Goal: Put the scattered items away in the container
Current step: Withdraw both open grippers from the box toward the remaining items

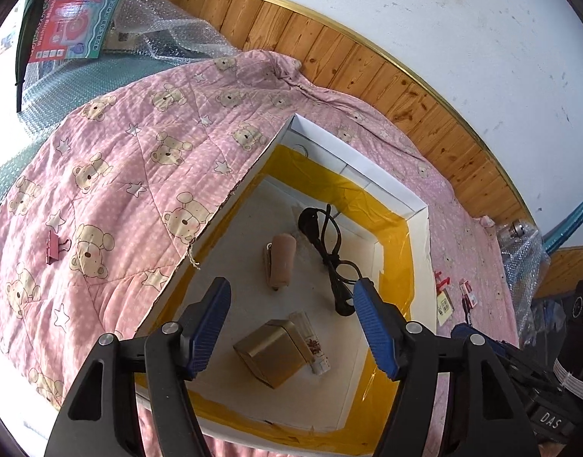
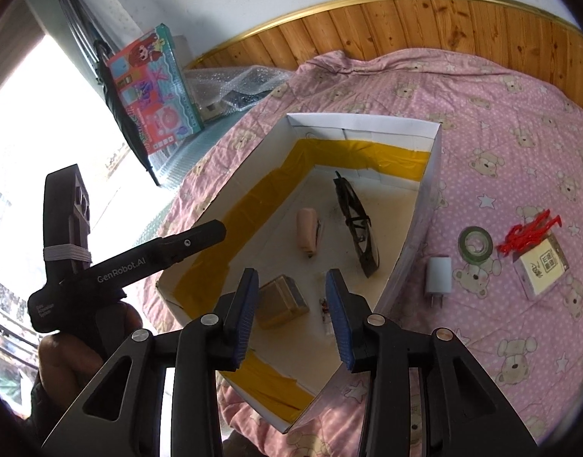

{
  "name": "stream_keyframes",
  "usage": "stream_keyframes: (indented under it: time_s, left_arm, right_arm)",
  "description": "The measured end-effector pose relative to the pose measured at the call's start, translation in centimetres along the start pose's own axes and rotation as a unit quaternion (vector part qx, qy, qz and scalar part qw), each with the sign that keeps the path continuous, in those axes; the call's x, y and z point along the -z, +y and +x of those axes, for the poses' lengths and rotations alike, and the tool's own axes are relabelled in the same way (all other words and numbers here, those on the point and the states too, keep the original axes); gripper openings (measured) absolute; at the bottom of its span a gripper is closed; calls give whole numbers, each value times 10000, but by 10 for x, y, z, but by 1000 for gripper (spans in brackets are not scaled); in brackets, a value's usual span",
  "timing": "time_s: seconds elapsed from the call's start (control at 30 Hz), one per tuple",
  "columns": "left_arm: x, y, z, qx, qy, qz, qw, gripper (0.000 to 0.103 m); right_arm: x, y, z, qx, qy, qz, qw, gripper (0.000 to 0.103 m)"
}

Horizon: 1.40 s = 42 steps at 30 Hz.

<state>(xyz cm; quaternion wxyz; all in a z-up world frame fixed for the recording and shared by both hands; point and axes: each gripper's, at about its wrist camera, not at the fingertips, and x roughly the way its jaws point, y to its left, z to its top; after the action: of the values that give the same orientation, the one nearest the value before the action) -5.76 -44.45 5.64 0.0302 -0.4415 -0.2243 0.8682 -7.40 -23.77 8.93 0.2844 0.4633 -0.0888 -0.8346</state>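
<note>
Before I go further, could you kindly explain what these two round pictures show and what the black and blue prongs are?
Each picture comes from a fisheye camera on a hand-held gripper, looking along its two blue-padded fingers. A person holds one in each hand. The left gripper and right gripper both hover open and empty over a white box on a pink bear quilt. Inside lie a black cable, a stapler and a small gold box. Outside wait a charger, a tape roll and a pink clip.

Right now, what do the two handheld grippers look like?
Both are black plastic with silver pivot screws and ribbed blue finger pads. The left gripper reads "GenRobot.AI" in white, with a white elastic band around its handle. The right gripper looks the same.
</note>
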Motion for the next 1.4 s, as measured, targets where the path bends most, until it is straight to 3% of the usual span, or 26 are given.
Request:
stream_keyframes:
  time_s: [0.33,1.4]
  left_arm:
    - [9,-18,0,-296,-27,416,9987,68]
    - [48,-63,-33,-188,-121,847,9962,68]
  right_arm:
    - [10,6,-2,-94,43,-106,9999,38]
    - [50,-1,-44,-268,-253,59,9993,38]
